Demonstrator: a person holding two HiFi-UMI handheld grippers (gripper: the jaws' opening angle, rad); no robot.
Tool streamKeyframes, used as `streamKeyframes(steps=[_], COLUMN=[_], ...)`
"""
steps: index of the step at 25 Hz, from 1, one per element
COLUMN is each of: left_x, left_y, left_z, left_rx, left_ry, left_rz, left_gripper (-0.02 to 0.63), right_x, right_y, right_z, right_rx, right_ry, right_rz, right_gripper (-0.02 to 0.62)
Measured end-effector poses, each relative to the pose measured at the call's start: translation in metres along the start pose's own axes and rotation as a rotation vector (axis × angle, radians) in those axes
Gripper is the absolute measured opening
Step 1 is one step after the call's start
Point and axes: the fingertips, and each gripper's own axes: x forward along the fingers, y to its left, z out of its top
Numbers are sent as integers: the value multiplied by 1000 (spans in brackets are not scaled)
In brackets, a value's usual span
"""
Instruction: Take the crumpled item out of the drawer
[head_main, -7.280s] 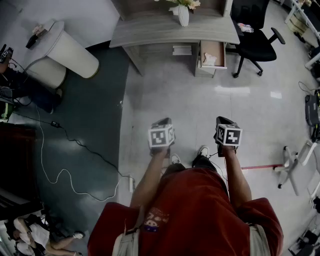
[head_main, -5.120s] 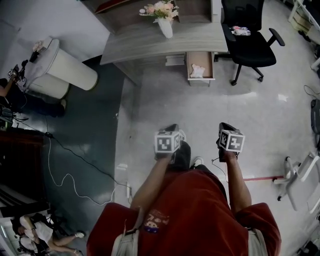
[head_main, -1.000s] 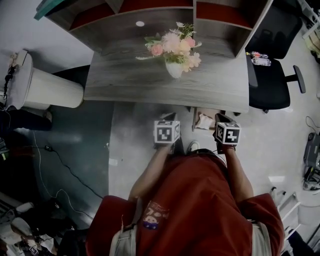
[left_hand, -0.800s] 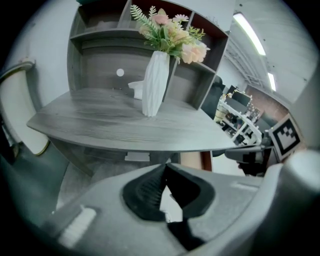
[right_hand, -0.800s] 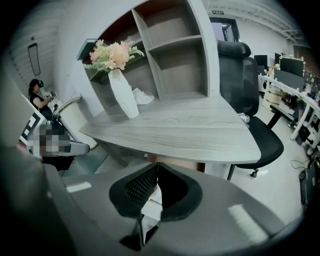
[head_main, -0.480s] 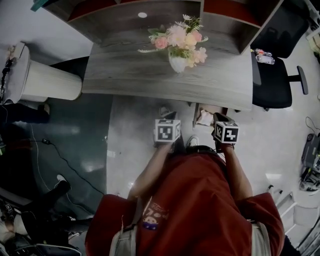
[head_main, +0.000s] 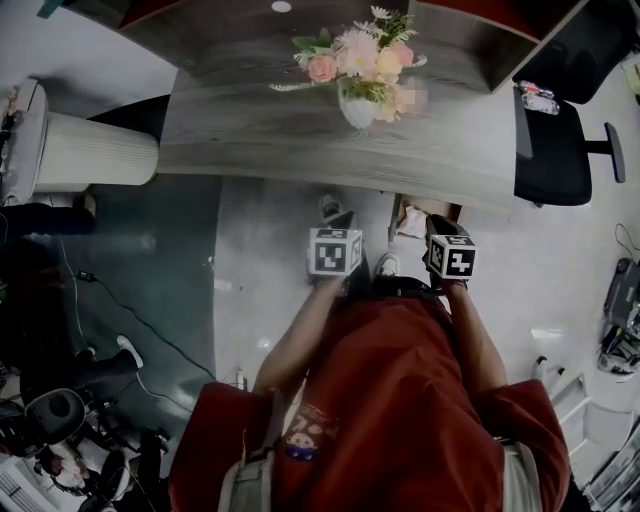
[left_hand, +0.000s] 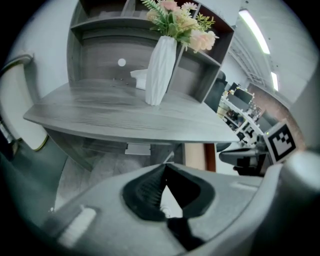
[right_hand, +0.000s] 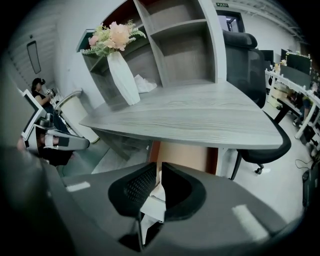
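A white crumpled item (head_main: 408, 225) lies in the open wooden drawer (head_main: 436, 211) under the desk's right end. In the head view both grippers are held out in front of the person, the left marker cube (head_main: 335, 252) left of the drawer and the right marker cube (head_main: 452, 258) just below it. My right gripper (right_hand: 159, 167) points at the drawer (right_hand: 182, 155), its jaws shut to a thin slit, with the crumpled item (right_hand: 156, 191) showing beyond them. My left gripper (left_hand: 165, 166) is shut with nothing in it, aimed under the desk beside the drawer (left_hand: 194, 157).
The grey desk (head_main: 300, 150) carries a white vase of flowers (head_main: 358, 100) and a shelf hutch (right_hand: 185, 45). A black office chair (head_main: 560, 150) stands to the right. A white cylindrical bin (head_main: 80, 150) and floor cables (head_main: 130, 320) lie to the left.
The person has walked up to the desk, so the desk and drawer have come much closer. Both grippers stay held out in front, still shut.
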Motion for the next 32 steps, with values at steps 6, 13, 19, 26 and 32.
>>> streamKeyframes(steps=[6,13,19,26,32], left_x=[10,24,35,42,47], left_y=[-3,1,2,13,15], left_z=[-4,-11,-23,-27,-26], left_rx=[16,16,16,16,21], left_ry=[27,58,95,112,124], left_rz=[-15,-23,-28,-15,-27], left_gripper=[-2,-2,-2,-2,-2], right_x=[23,44,65,90,106], right_y=[3,-2,2,13,9], right_z=[-16,-36,-46,-63,-76], right_rx=[-14,-12,-16,-48,-44], right_ry=[58,111,155,220,252], right_rz=[29,38,49,79,58], right_gripper=[40,54,69,74,83])
